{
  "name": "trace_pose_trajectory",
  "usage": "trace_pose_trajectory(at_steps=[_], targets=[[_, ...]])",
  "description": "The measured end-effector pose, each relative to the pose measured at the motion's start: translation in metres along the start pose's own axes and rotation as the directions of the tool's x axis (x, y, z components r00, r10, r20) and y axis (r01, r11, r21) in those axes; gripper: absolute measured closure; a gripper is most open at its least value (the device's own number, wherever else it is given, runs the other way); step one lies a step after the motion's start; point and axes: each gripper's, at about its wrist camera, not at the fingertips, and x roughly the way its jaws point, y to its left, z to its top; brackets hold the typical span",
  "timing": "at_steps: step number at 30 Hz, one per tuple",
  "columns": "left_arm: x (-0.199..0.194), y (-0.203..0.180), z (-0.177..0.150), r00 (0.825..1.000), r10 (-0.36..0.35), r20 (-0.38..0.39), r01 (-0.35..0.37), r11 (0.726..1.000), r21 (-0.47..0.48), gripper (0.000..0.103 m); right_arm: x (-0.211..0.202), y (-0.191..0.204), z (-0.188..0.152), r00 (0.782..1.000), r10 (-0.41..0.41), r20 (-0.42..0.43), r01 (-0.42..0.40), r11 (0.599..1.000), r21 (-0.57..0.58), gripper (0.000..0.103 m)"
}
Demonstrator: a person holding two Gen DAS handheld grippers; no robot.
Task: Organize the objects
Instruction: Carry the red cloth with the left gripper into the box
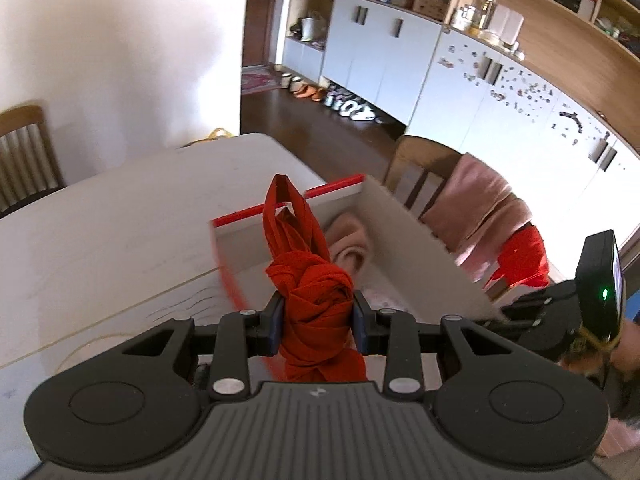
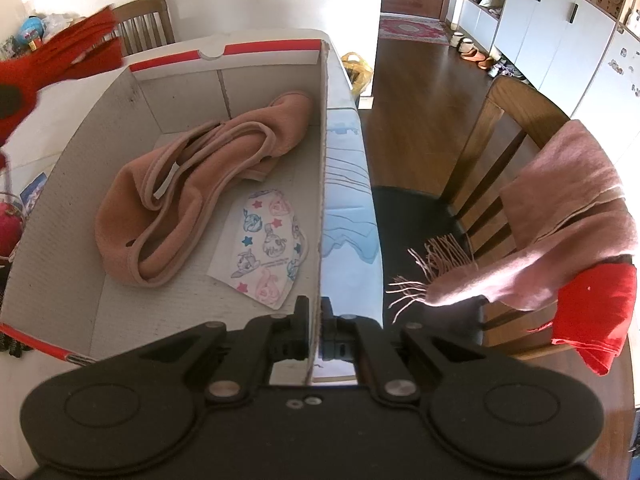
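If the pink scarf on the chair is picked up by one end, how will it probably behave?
The pink scarf is probably floppy: it drapes over the chair back and sags at its fringed end. It seems light for its size, a thin soft knit. Lifted by one end, it would likely slide off and trail, and the fringe may snag on the slats.

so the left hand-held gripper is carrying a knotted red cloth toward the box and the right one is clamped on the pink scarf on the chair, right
Not quite. The right hand-held gripper is clamped on the box wall, not the pink scarf, which hangs untouched on the chair; the right wrist view shows this. The left hand-held gripper does hold the knotted red cloth.
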Motion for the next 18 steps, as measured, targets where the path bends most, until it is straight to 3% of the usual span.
trace_pose_trajectory(at_steps=[4,10,18], targets=[[0.023,-0.019,0.01,1.0,0.006,-0.021,-0.005,0.999,0.034,0.071,0.001,-0.003,0.001,1.0,0.012,-0.001,-0.012,1.0,0.012,0.099],[0.061,-0.031,0.014,0.994,0.09,-0.068,-0.082,0.991,0.105,0.071,0.001,-0.005,0.001,1.0,0.022,-0.003,-0.022,1.0,0.019,0.099],[0.105,-0.034,0.009,0.966,0.2,-0.166,-0.168,0.968,0.184,0.071,0.001,-0.007,0.001,1.0,0.028,-0.005,-0.028,0.999,0.021,0.099]])
